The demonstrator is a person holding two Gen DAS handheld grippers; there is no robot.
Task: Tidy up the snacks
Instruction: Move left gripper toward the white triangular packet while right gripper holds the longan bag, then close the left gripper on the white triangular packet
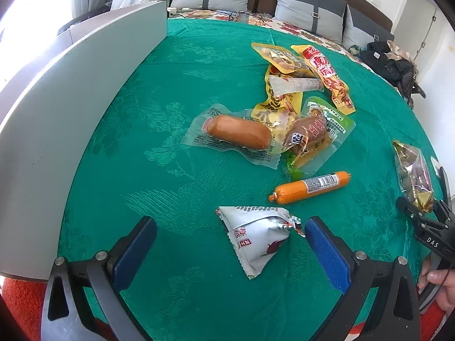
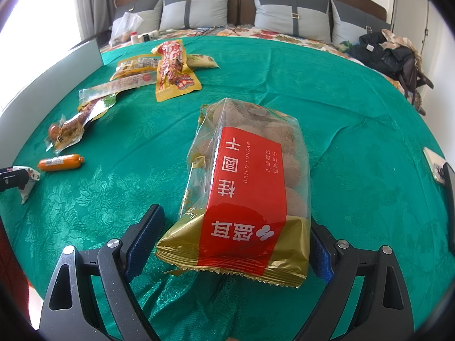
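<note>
I am spreading my left gripper [image 1: 230, 244] around the silver packet [image 1: 257, 240] and my right gripper [image 2: 237, 243] around the dried longan bag [image 2: 250, 182], readying both for sorting.

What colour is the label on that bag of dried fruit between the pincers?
Red with white lettering, on the dried longan bag; the right wrist view shows it best.

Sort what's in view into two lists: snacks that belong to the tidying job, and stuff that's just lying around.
Part of the job:
dried longan bag
silver triangular packet
orange sausage stick
vacuum-packed sausage
red and yellow snack pouch
white box, possibly the container for them

Just lying about:
grey pillows
dark clothes pile
clear plastic bag
</note>
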